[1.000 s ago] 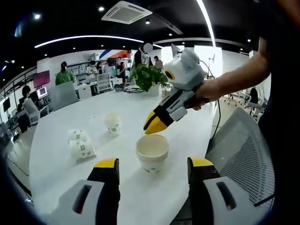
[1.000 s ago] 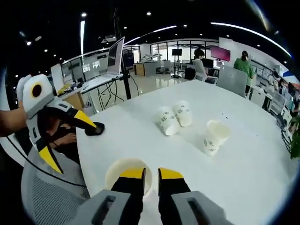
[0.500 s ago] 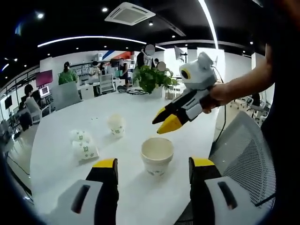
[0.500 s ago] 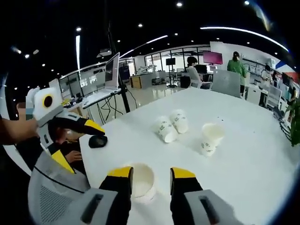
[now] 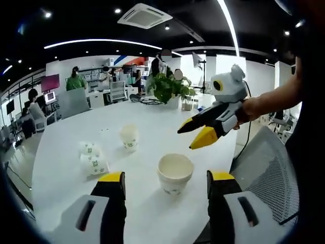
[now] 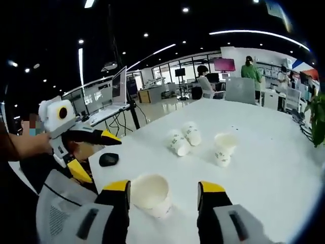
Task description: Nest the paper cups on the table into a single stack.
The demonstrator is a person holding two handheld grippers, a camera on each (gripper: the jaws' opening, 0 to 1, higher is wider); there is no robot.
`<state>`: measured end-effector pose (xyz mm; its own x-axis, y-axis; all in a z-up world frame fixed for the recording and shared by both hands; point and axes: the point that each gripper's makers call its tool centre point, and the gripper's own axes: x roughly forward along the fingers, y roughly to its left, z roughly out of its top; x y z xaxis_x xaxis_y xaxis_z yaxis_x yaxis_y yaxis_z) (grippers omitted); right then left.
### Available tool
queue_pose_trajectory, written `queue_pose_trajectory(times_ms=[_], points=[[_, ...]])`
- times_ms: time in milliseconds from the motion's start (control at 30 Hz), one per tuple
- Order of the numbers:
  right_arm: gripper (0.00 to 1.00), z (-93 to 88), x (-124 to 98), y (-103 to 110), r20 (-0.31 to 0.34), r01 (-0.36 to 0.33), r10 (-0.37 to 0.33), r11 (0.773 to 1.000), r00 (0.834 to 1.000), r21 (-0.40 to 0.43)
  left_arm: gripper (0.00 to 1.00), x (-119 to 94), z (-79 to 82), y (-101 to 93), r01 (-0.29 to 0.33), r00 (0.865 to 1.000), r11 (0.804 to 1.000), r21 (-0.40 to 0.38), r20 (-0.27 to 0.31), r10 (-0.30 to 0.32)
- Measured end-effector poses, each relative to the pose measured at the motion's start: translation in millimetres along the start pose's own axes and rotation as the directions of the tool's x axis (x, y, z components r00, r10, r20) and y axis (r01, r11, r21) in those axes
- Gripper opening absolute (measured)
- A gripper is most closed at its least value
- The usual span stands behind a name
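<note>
Table point(image 5: 152, 114), white and broad, spreads ahead of both grippers and carries four paper cups. Nearest cup point(image 5: 175, 174) stands upright, mouth up, just ahead of the left gripper point(image 5: 166, 185) and between its yellow-tipped fingers point(image 5: 112, 177), though apart from both; in the right gripper view the same nearest cup point(image 6: 151, 194) sits just inside the left-hand finger of the right gripper point(image 6: 163, 190), off-centre in the gap, touching neither. Both pairs of jaws gape wide with nothing between the pads. Right gripper point(image 5: 198, 133) hangs in the air beyond and to the right of the left fingers, above the table edge. Further out from the fingers stands a second upright cup point(image 6: 224, 148), well apart from the near one, and beside it lie two tipped cups point(image 6: 184, 138), on their sides and touching each other. Smallest, a dark mouse point(image 6: 108, 159) rests left of the right fingers near the table edge. Likely trouble: closing too hard on thin paper could crush the rim and spoil the nesting; closing off-centre, as the right jaws now stand, could shove the cup sideways or tip it; lying cups may roll away when nudged by a fingertip.
</note>
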<state>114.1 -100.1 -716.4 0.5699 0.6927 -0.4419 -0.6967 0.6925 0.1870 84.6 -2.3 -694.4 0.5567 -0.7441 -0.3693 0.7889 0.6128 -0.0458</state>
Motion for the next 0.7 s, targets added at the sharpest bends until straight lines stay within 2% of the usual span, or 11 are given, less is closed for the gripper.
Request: queue_pose_trajectory(times_ms=[367, 700], points=[[0.72, 1.1, -17, -2, 0.046, 0.02, -0.021, 1.0, 0.999, 0.012, 0.64, 13, 10.6, 10.9, 0.006, 1.0, 1.0, 0.012, 0.0, -0.006], [0.84, -4.2, -22, 3, 0.05, 0.011, -0.008, 0.999, 0.999, -0.05, 0.65, 34, 18.6, 27.1, 0.01, 1.0, 0.999, 0.032, -0.007, -0.01]])
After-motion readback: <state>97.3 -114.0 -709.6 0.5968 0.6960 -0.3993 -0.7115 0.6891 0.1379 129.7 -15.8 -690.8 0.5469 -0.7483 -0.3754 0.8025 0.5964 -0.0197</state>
